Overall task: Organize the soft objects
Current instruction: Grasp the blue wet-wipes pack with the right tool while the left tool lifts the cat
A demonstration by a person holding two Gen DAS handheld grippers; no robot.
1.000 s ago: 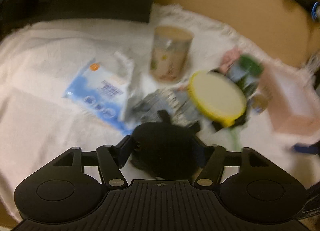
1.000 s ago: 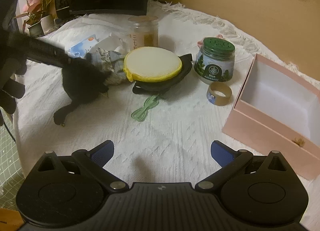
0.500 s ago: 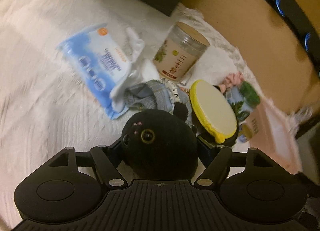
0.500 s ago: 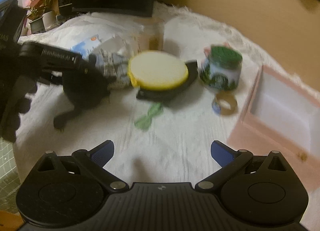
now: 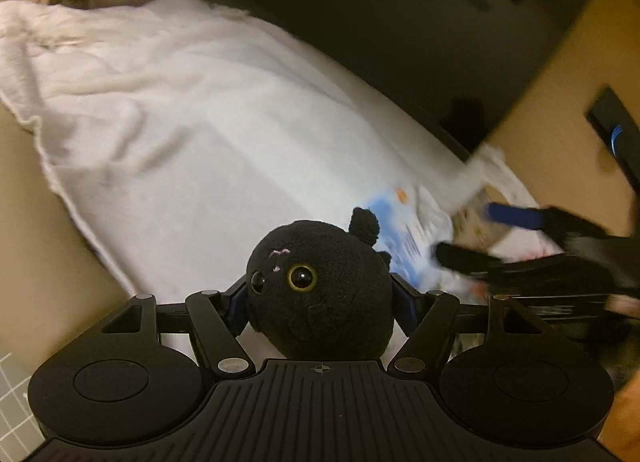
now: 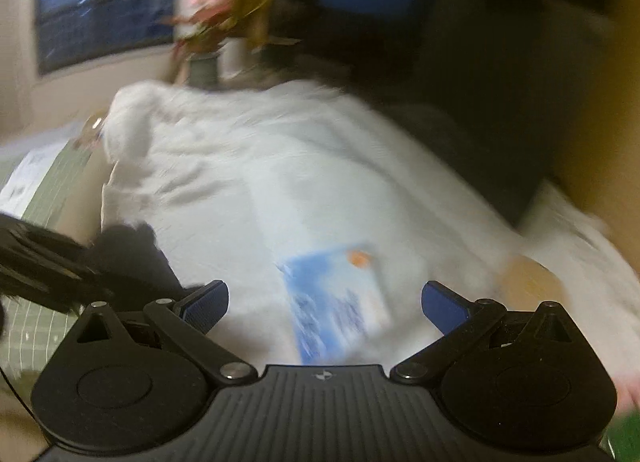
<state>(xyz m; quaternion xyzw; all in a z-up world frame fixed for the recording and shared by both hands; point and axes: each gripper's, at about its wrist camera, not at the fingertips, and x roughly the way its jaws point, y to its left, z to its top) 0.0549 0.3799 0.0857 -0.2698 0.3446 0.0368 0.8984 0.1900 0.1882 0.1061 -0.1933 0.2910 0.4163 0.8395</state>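
Grip: left gripper (image 5: 320,298) was clamped on the black plush cat (image 5: 320,286), pads pressed into both sides of its head, toy raised over the white cloth (image 5: 180,134).
Other claw: right gripper (image 6: 324,298) was spread wide and empty above the blue wipes packet (image 6: 340,294).
Advice: carrying the cat probably called for steady squeeze and slower travel, since the soft head could slip.
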